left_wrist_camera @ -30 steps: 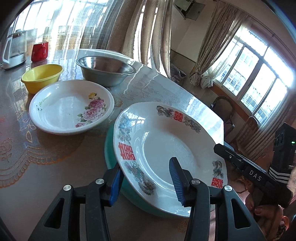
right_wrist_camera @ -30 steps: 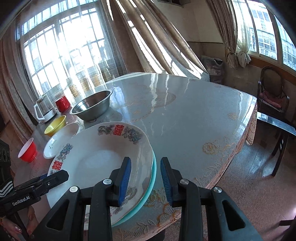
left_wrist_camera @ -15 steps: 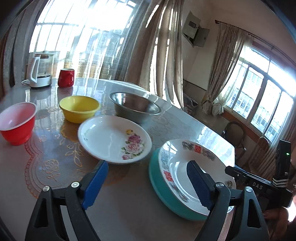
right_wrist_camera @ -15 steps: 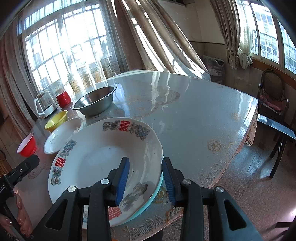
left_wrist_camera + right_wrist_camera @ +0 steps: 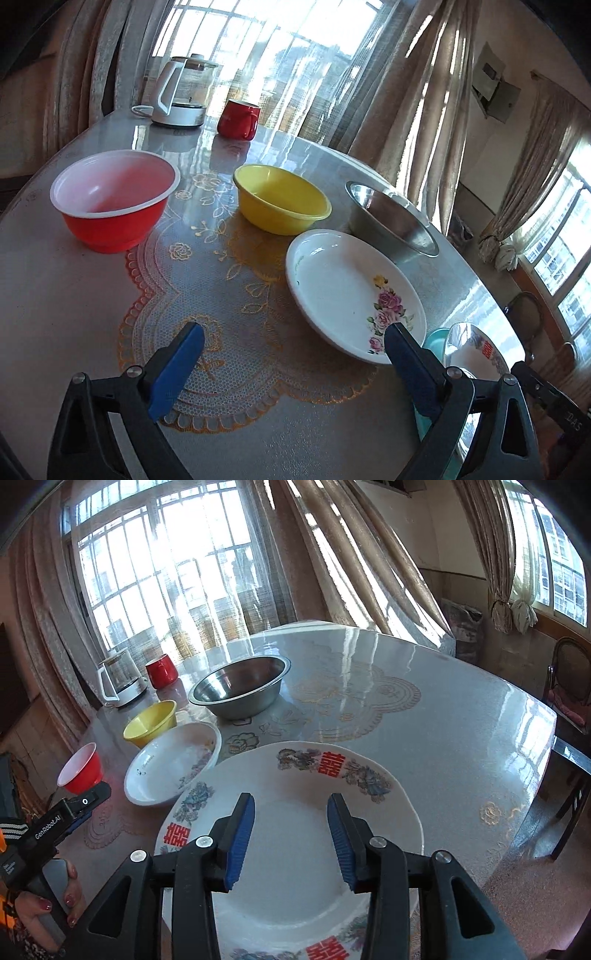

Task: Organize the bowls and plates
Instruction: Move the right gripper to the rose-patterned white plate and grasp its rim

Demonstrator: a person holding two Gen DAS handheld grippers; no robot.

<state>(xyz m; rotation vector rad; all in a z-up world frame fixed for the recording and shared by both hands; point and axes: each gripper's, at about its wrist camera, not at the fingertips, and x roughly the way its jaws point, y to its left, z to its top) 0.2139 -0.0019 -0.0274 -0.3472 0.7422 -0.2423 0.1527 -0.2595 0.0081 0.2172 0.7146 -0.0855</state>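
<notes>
A large white plate with red characters (image 5: 303,812) lies under my right gripper (image 5: 291,836), which is open and empty above it. In the left wrist view this plate (image 5: 476,350) rests on a teal plate (image 5: 436,338). My left gripper (image 5: 293,363) is open wide and empty over the lace mat, near the rose-patterned plate (image 5: 351,295), which also shows in the right wrist view (image 5: 170,764). Behind stand a yellow bowl (image 5: 280,199), a red bowl (image 5: 110,199) and a steel bowl (image 5: 391,221).
A white kettle (image 5: 181,92) and a red mug (image 5: 238,120) stand at the table's far edge by the curtains. The glossy table (image 5: 424,709) stretches to the right. A chair (image 5: 569,679) stands beyond its right edge.
My left gripper let go of the large plate, opened wide and swung left toward the bowls. My right gripper opened and moved over the large plate's middle.
</notes>
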